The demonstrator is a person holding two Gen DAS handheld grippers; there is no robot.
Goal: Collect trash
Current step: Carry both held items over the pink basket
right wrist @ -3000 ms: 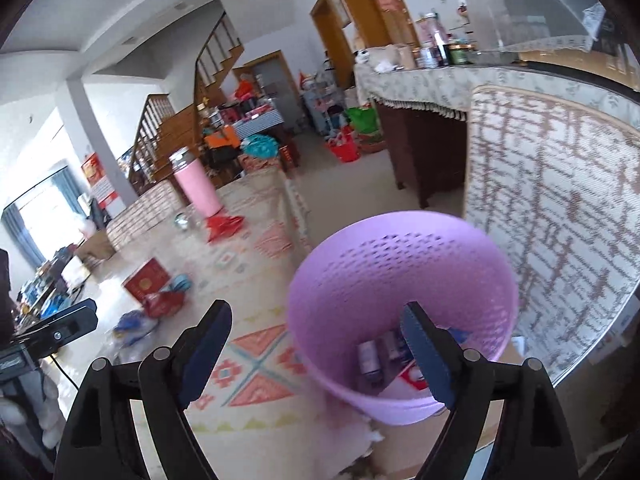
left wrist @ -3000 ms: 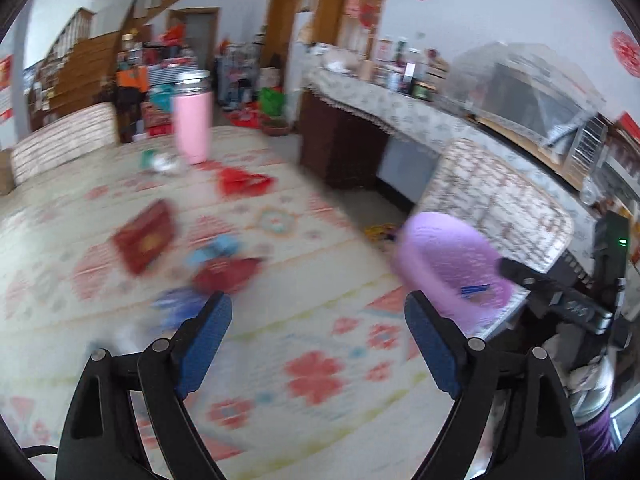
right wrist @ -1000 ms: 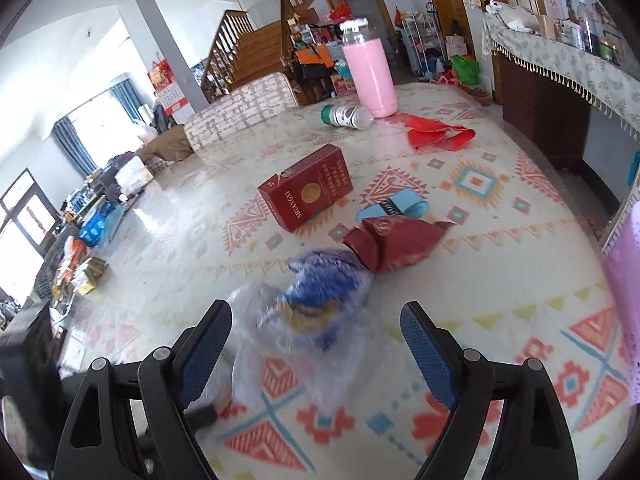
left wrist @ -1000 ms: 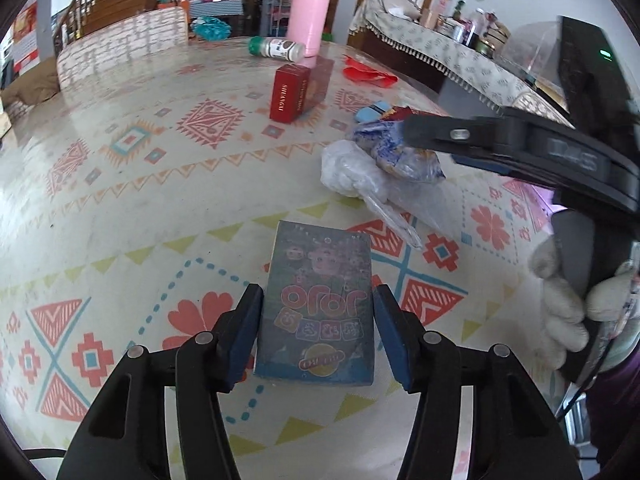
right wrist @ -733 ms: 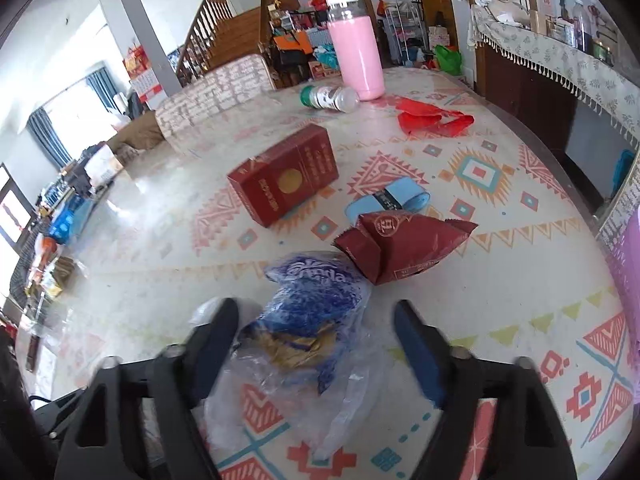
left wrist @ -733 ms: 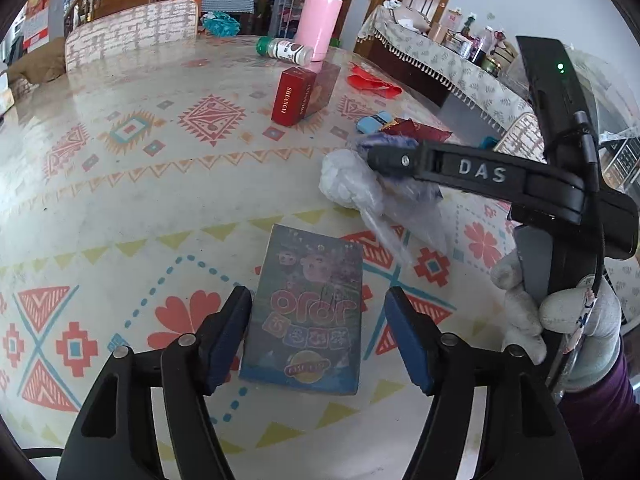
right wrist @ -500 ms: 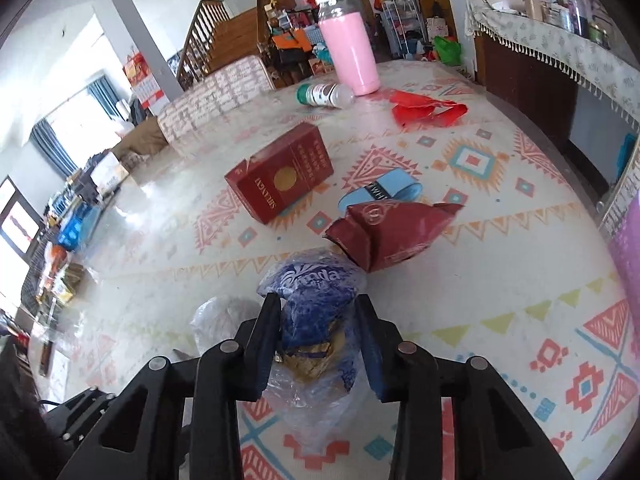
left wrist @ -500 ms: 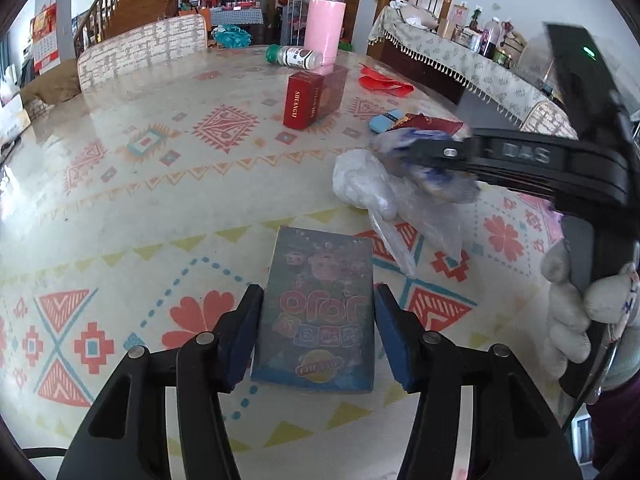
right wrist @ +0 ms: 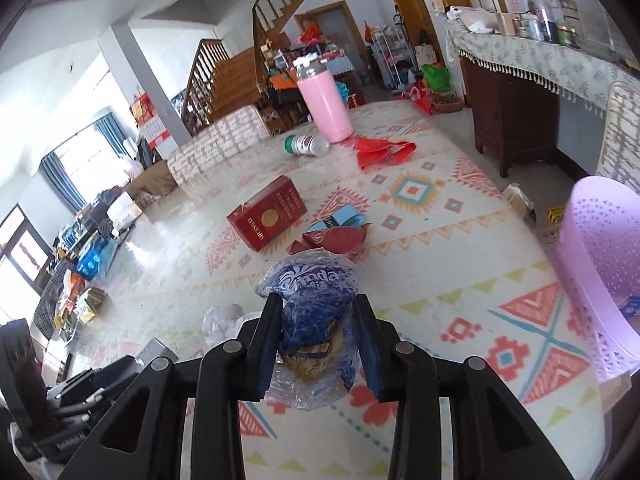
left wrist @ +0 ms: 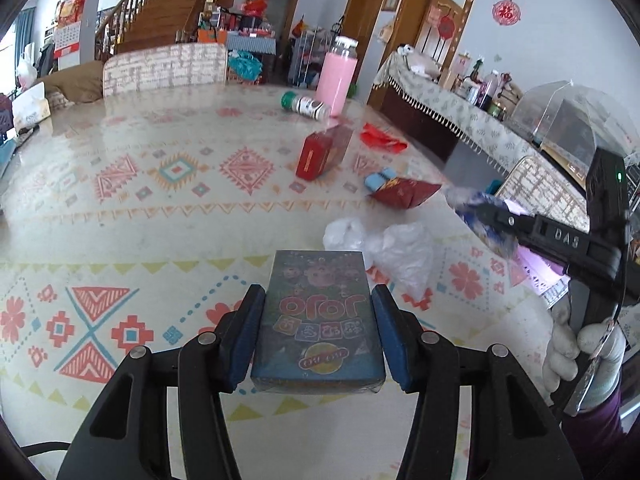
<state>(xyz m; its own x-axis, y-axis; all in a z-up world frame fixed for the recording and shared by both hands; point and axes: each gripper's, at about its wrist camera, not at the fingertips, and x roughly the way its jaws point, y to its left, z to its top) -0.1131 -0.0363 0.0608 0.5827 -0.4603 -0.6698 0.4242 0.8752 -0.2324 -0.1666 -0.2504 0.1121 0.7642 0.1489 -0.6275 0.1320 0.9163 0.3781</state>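
In my left claw (left wrist: pixel 318 334) I had the blue cartoon-printed box (left wrist: pixel 320 320) gripped by its long sides, both blue pads flat against it, lifted over the patterned worktop (left wrist: pixel 160 216). My right claw (right wrist: pixel 316 338) was clenched on the crumpled blue snack bag (right wrist: pixel 310 300) in its clear plastic wrap, held above the cloth. Just beyond the box a loose clear plastic bag (left wrist: pixel 384 246) lay on the worktop. Farther out sat a dark red foil packet (right wrist: pixel 334 240) touching a light blue wrapper (right wrist: pixel 340 216), then a red carton (right wrist: pixel 268 212). Farthest stood a pink bottle (right wrist: pixel 324 100) beside a toppled green-capped bottle (right wrist: pixel 306 145). The purple basket (right wrist: pixel 600 256) stood off the worktop's right edge.
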